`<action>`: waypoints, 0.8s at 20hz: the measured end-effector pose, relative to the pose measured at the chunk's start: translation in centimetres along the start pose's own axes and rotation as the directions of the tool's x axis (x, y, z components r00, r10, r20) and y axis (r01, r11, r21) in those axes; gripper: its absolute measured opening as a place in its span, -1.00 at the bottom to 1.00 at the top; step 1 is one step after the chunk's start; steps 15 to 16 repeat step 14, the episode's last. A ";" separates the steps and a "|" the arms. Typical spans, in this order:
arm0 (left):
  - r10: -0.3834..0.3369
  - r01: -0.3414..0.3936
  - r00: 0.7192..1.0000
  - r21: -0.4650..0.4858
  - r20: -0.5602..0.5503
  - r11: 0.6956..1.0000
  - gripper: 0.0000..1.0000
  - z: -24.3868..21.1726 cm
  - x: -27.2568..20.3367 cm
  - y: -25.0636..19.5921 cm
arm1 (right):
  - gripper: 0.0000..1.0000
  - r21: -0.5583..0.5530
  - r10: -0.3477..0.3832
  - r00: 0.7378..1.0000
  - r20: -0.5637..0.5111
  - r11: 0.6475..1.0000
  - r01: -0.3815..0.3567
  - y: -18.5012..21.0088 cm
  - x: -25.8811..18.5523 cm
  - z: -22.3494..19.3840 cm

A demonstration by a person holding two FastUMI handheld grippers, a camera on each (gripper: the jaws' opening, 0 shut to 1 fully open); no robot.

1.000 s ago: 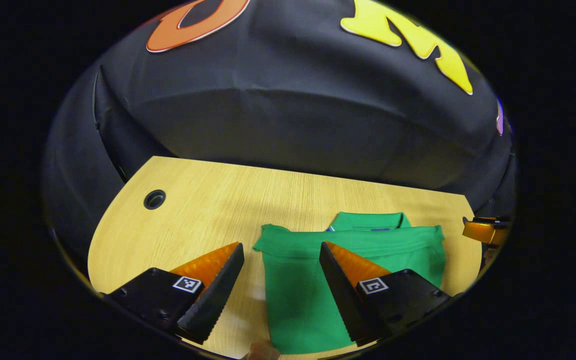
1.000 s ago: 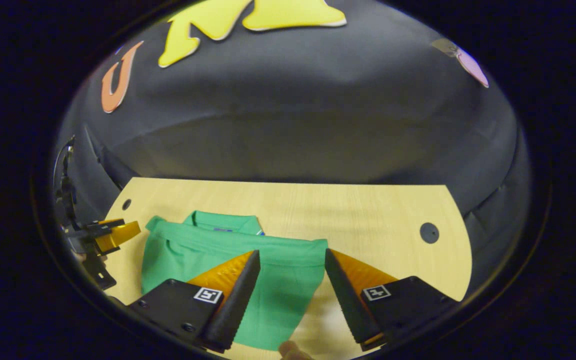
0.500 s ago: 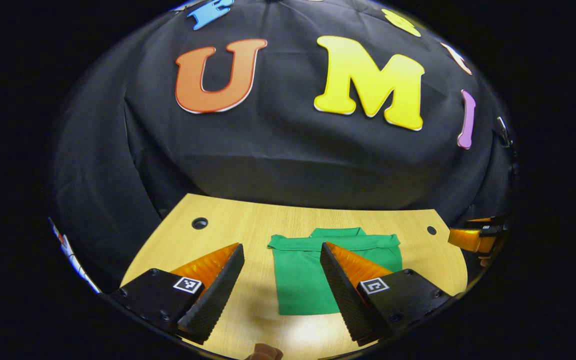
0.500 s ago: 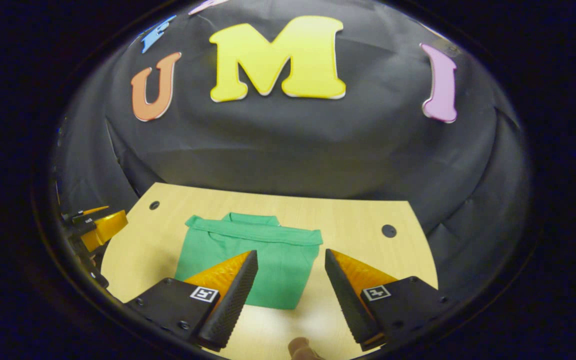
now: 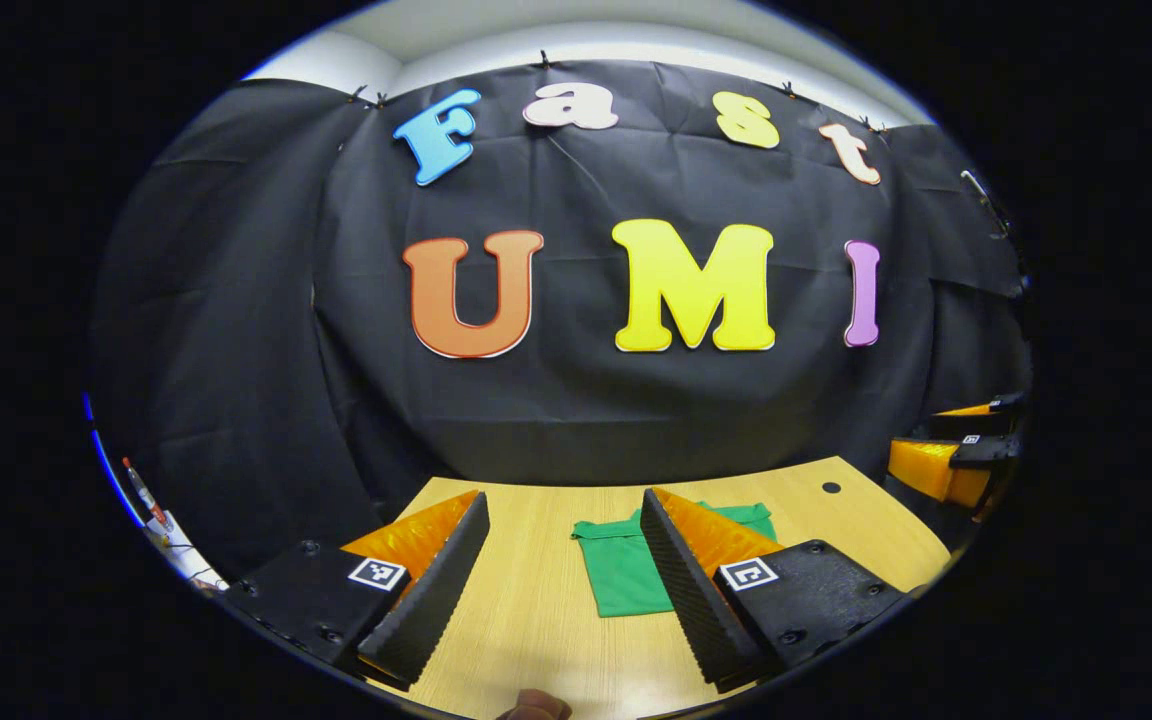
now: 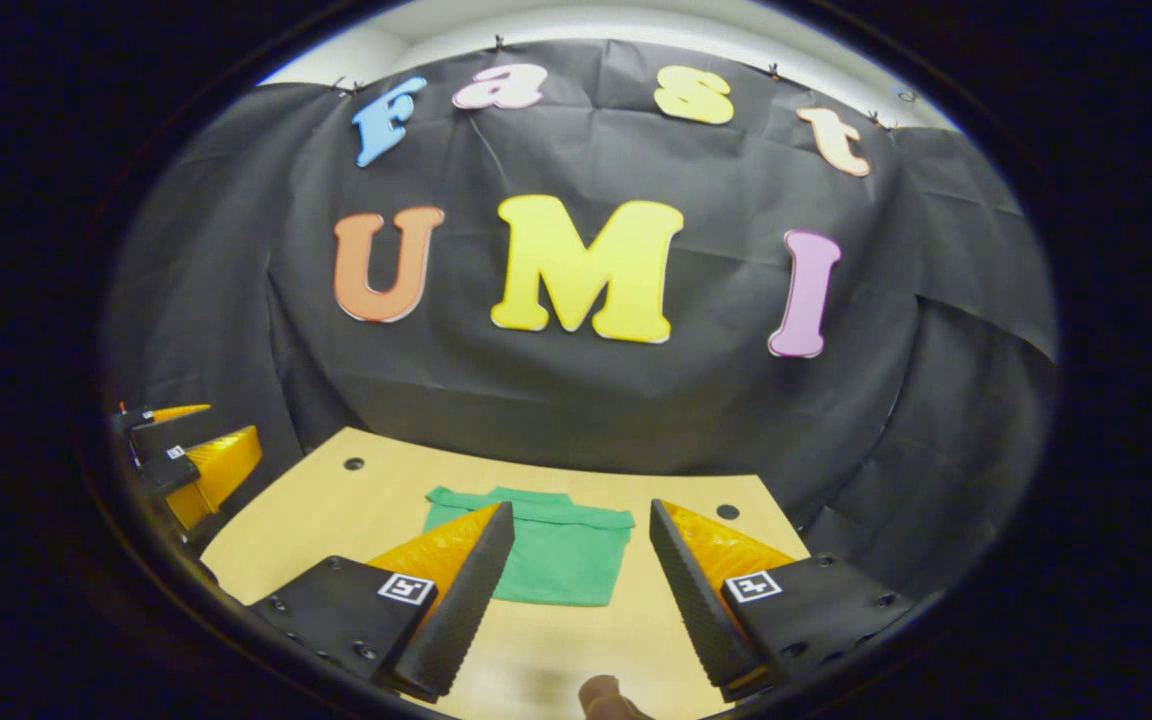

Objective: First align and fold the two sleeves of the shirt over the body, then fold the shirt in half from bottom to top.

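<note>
The green shirt [image 5: 621,570] lies folded into a small rectangle on the wooden table [image 5: 536,620], collar toward the wall. In the right gripper view the same shirt [image 6: 561,555] sits mid-table. My left gripper [image 5: 564,505] hangs open well back from and above the shirt, nothing between its fingers. My right gripper [image 6: 581,515] is open too, also raised and clear of the cloth. Each view catches the other gripper at its edge: the right gripper [image 5: 951,455] at the right, the left gripper [image 6: 186,460] at the left.
The table has round cable holes near its far corners [image 6: 354,464] [image 6: 727,512] [image 5: 831,488]. Black cloth walls close the booth behind and at both sides. A fingertip [image 6: 604,695] shows at the bottom edge.
Both grippers have drawn back and risen away from the shirt, staying open. The folded shirt has stayed flat on the table and looks much smaller now.
</note>
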State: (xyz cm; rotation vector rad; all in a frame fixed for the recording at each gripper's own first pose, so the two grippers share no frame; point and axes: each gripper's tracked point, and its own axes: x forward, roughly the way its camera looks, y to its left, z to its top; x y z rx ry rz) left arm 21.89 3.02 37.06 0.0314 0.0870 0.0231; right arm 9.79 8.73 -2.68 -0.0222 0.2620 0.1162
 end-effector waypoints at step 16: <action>-0.070 0.071 0.997 -0.018 0.036 0.997 0.96 0.1 -4.1 -0.5 | 0.89 -0.001 0.033 0.999 0.030 0.999 -0.033 3.5 -5.6 -0.8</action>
